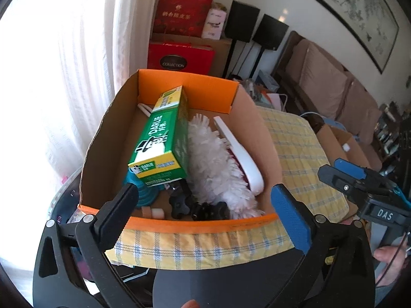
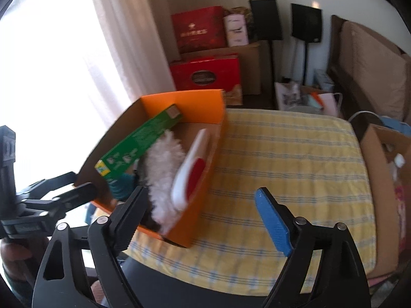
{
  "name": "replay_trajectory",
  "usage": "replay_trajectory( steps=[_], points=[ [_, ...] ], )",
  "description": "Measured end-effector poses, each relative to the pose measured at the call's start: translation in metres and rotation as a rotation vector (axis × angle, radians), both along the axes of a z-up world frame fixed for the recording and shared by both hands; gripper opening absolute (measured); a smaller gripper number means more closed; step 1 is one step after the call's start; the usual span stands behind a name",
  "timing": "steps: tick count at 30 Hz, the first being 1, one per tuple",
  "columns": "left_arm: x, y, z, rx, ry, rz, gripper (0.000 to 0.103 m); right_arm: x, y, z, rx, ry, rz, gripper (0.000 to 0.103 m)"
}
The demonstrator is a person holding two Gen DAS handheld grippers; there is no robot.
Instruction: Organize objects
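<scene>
Orange-rimmed cardboard box (image 1: 179, 87), green toothpaste carton (image 1: 161, 141), white duster (image 1: 215, 164), both hand-held grippers spread

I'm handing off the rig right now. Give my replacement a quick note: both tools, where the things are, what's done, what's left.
Left tool: open, empty, at the near rim of the orange cardboard box.
Right tool: open, empty, by the box's near right corner, over the yellow checked cloth.
In the box: green Darlie toothpaste carton propped at a slant, white fluffy duster, white-handled brush, teal item, small black parts.
Done: those items are boxed.
Left: cloth beside the box looks bare; check for strays out of view.
</scene>
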State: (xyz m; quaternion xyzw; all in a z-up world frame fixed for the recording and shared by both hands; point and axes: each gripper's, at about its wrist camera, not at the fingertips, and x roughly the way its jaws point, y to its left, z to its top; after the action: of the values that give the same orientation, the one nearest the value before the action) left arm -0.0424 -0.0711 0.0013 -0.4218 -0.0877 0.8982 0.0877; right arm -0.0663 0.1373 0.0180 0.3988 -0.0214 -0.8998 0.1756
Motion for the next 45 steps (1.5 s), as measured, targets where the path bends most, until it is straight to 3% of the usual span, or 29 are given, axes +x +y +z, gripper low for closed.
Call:
replay_trajectory(
  steps=[4,11,18,27,32,45],
  points=[
    [0.010,0.012,0.006,-0.025,0.015,-0.005,0.103,0.010,0.017,0.001,-0.003,0.015,-0.044,0.103],
    [0.031,0.020,0.008,0.051,0.033,-0.008,0.103,0.031,0.030,0.000,0.050,0.031,-0.090,0.103],
    [0.051,0.028,0.009,0.046,0.029,0.004,0.103,0.057,0.037,-0.004,0.092,0.050,-0.128,0.103],
    [0.070,0.035,0.006,-0.032,0.038,0.043,0.103,0.090,0.042,0.002,0.096,0.080,-0.157,0.103],
    [0.079,0.037,0.002,-0.024,0.033,0.053,0.103,0.104,0.044,0.008,0.108,0.105,-0.178,0.103],
    [0.093,0.049,0.000,-0.105,0.041,0.054,0.103,0.127,0.055,0.010,0.110,0.118,-0.214,0.103]
  ],
)
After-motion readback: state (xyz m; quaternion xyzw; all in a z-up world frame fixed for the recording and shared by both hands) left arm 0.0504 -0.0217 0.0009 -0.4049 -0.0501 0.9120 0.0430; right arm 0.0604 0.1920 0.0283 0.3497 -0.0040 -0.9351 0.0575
